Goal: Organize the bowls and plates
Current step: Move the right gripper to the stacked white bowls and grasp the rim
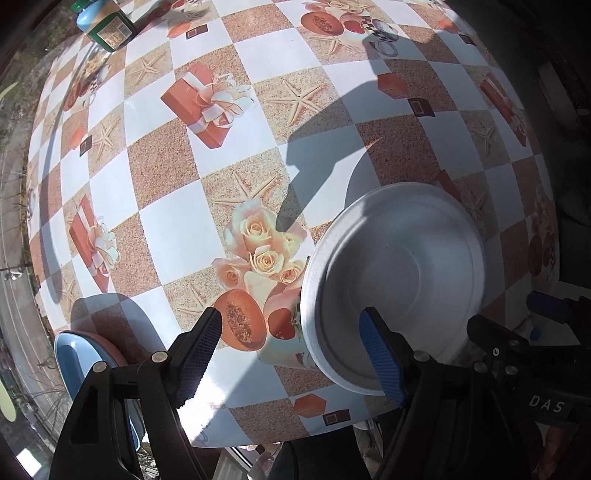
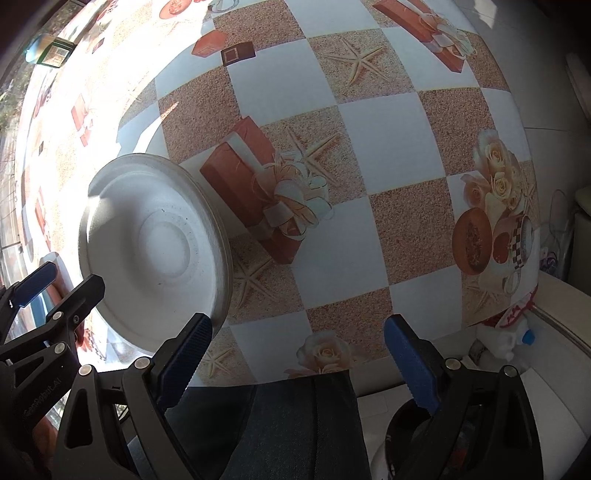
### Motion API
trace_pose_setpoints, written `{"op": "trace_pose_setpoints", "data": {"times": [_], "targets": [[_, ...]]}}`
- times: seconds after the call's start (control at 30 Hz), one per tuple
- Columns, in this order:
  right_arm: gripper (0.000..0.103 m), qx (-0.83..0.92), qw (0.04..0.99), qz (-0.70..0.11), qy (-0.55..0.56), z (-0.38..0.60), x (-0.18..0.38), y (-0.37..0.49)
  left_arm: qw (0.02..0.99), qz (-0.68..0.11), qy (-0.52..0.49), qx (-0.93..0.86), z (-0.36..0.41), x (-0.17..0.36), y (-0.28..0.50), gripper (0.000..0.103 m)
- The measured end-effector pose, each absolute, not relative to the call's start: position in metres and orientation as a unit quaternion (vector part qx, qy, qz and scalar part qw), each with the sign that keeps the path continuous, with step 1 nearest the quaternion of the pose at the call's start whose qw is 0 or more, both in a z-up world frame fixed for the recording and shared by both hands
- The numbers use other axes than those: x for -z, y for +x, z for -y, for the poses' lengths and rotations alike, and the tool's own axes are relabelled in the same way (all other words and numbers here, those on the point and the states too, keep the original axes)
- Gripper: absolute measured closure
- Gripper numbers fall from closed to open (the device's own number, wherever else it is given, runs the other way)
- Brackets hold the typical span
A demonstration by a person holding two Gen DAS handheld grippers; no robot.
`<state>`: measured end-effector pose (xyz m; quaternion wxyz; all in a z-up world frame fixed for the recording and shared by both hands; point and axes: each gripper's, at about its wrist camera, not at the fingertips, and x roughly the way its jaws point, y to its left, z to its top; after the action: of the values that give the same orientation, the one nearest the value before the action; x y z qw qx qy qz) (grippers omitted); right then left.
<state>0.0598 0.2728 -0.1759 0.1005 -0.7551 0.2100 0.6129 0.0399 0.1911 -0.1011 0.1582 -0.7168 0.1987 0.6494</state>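
A white plate [image 1: 399,273] rests on the patterned table near its front edge; it also shows in the right wrist view [image 2: 155,243]. My left gripper [image 1: 291,354] is open, its right finger [image 1: 380,354] over the plate's near rim and its left finger on the table side, not closed on anything. A light blue plate [image 1: 74,354] on a pink one sits at the table's left edge, partly hidden by the gripper body. My right gripper [image 2: 299,354] is open and empty at the front edge, to the right of the white plate.
A green jar with a blue lid [image 1: 105,24] stands at the far left of the table [image 1: 177,236], also seen in the right wrist view [image 2: 50,51]. Dark trousers [image 2: 295,421] show below the table's front edge. A white bottle [image 2: 506,339] lies off the table's right side.
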Motion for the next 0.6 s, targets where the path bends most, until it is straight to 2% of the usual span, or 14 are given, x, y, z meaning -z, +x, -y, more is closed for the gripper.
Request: {"op": "trace_pose_setpoints", "data": {"times": [0.33,0.6], "targets": [[0.008,-0.623,0.089,-0.184,-0.755,-0.262,0.179,0.031,0.122,-0.191,-0.739,-0.634,-0.186,0.141,0.024,0.023],[0.008,-0.624,0.073,-0.162,-0.761,-0.246,0.194,0.008,0.127,-0.181,-0.739,-0.636,-0.185,0.154,0.022,0.021]]}}
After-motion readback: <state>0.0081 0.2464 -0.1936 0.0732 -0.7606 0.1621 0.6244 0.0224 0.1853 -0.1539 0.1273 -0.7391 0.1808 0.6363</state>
